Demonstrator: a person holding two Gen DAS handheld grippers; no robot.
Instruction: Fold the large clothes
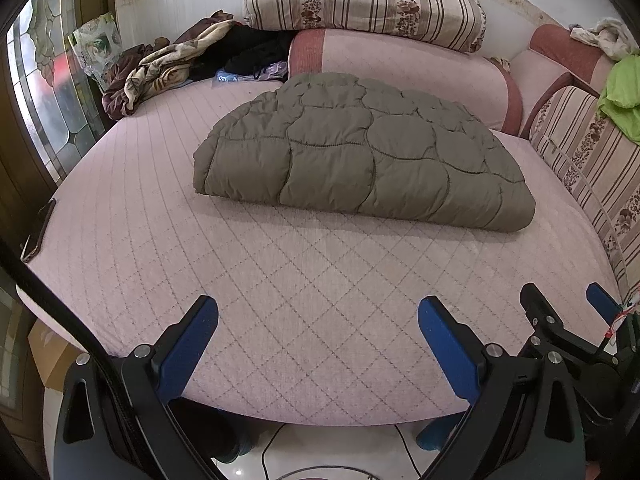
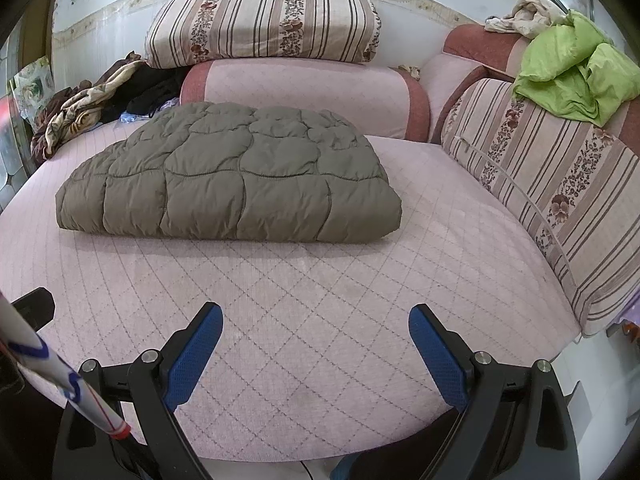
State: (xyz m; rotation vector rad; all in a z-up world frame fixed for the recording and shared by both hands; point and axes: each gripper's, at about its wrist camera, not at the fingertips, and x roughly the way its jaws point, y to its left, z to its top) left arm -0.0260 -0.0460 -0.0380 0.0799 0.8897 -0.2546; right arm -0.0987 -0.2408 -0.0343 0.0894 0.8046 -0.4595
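An olive-green quilted puffer garment (image 1: 360, 152) (image 2: 236, 180) lies folded into a thick, flat bundle in the middle of the pink quilted sofa seat (image 1: 300, 288) (image 2: 320, 320). My left gripper (image 1: 318, 316) hangs open over the seat's front edge, well short of the bundle, with nothing between its blue pads. My right gripper (image 2: 316, 324) is open too, empty, at the same front edge. In the left wrist view the right gripper (image 1: 568, 304) shows at the far right, beside the left one.
Striped floral cushions (image 2: 260, 24) (image 2: 560, 184) rest on the backrest and right arm. A lime-green cloth (image 2: 580, 76) lies on the right armrest. Crumpled blankets and dark clothes (image 1: 168, 64) pile up at the back left. A phone (image 1: 38, 232) sits at the seat's left edge.
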